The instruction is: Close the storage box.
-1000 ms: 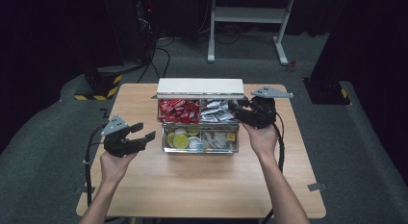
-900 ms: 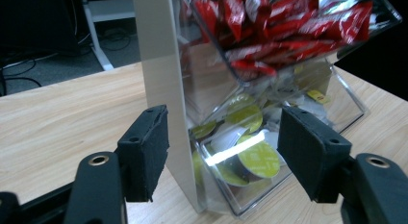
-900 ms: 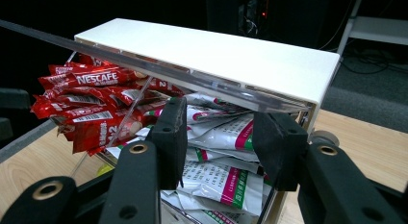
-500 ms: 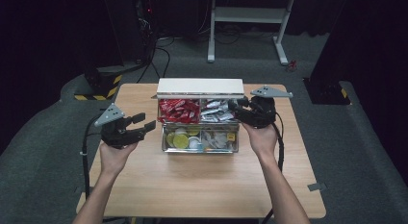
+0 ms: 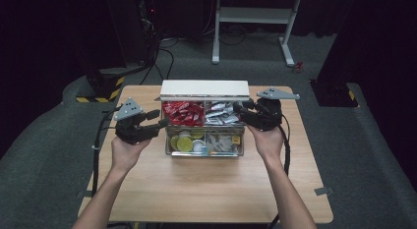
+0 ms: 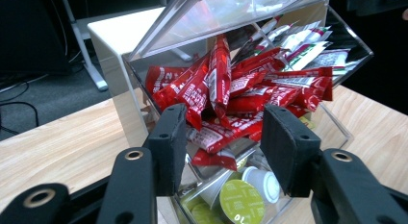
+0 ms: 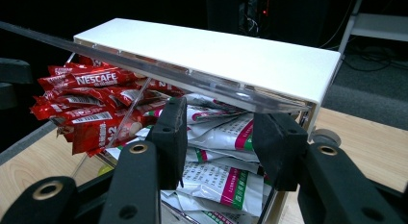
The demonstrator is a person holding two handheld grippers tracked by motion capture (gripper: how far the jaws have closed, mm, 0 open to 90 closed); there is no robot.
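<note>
A clear compartment box [image 5: 206,151] stands mid-table under a white top [image 5: 205,88]. Its clear flap [image 7: 144,60] is tilted up. Red sachets [image 5: 183,112] fill the back left cell, white and green sachets [image 5: 221,113] the back right, and coffee capsules [image 5: 184,143] the front left. My left gripper [image 5: 158,119] hovers at the box's left side, pointing at the red sachets [image 6: 231,89]. Its jaws have just been closing and stand apart with nothing gripped. My right gripper [image 5: 239,109] sits at the box's right rear, jaws apart under the flap's edge, facing the white sachets [image 7: 216,137].
The wooden table [image 5: 206,189] has bare room in front of the box and on both sides. Cables trail from each gripper toward the person. Beyond the table's far edge a white frame [image 5: 251,22] stands on dark carpet.
The left gripper has risen and moved right toward the box's left side, and its jaws have narrowed. The right gripper and the box have stayed put.
</note>
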